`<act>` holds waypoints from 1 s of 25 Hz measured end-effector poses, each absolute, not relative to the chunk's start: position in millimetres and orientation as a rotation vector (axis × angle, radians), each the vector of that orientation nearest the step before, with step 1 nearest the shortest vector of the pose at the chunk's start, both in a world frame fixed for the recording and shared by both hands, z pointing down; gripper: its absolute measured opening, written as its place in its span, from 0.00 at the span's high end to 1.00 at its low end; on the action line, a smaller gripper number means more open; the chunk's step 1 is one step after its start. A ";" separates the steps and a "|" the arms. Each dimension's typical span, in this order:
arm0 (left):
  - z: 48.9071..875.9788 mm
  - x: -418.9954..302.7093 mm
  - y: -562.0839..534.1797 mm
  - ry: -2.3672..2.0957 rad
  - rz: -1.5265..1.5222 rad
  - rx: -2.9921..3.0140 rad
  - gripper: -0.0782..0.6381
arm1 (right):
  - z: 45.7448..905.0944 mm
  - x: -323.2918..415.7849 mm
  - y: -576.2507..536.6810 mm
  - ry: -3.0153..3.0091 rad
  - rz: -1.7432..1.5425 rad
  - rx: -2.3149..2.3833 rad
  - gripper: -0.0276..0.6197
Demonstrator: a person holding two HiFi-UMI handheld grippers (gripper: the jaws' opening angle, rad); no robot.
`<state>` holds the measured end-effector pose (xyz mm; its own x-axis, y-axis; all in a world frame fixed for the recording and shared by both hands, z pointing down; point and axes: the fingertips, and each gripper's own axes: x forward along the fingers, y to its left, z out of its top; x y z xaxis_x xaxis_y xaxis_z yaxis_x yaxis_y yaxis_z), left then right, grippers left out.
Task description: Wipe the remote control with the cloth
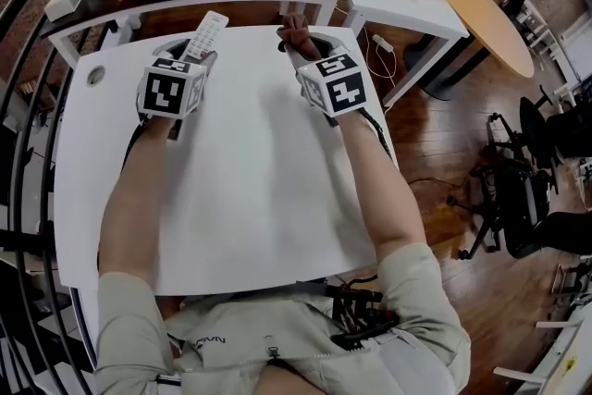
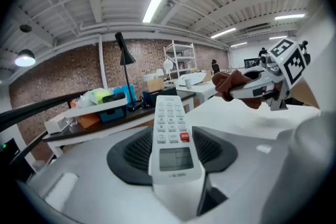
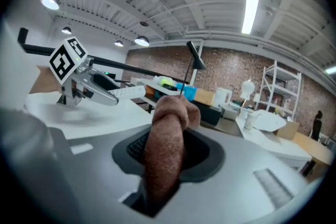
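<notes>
Beige shirt, short sleeves — black-white marker cubes

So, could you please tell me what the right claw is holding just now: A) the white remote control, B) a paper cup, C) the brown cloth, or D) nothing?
C: the right claw is shut on the brown cloth, while the remote control sits in the left claw.
</notes>
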<state>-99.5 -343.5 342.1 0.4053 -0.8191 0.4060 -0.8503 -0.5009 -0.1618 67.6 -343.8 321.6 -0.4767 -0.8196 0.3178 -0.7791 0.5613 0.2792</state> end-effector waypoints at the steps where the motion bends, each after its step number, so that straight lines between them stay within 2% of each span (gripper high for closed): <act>1: 329.9 -97.9 -338.4 -1.564 0.654 2.607 0.55 | 308.3 68.7 -339.4 -2.393 -0.175 1.318 0.78; 10: 261.2 -77.4 -268.1 -1.841 0.529 2.855 0.55 | 201.7 65.5 -273.2 -2.486 -0.568 1.505 0.78; 16: 223.9 -61.2 -227.0 -2.033 0.468 3.002 0.55 | 147.9 31.9 -217.3 -2.455 -0.947 1.429 0.78; 25: 188.0 -46.4 -187.3 -2.161 0.431 3.100 0.55 | 146.9 9.1 -175.6 -2.255 -1.114 1.308 0.78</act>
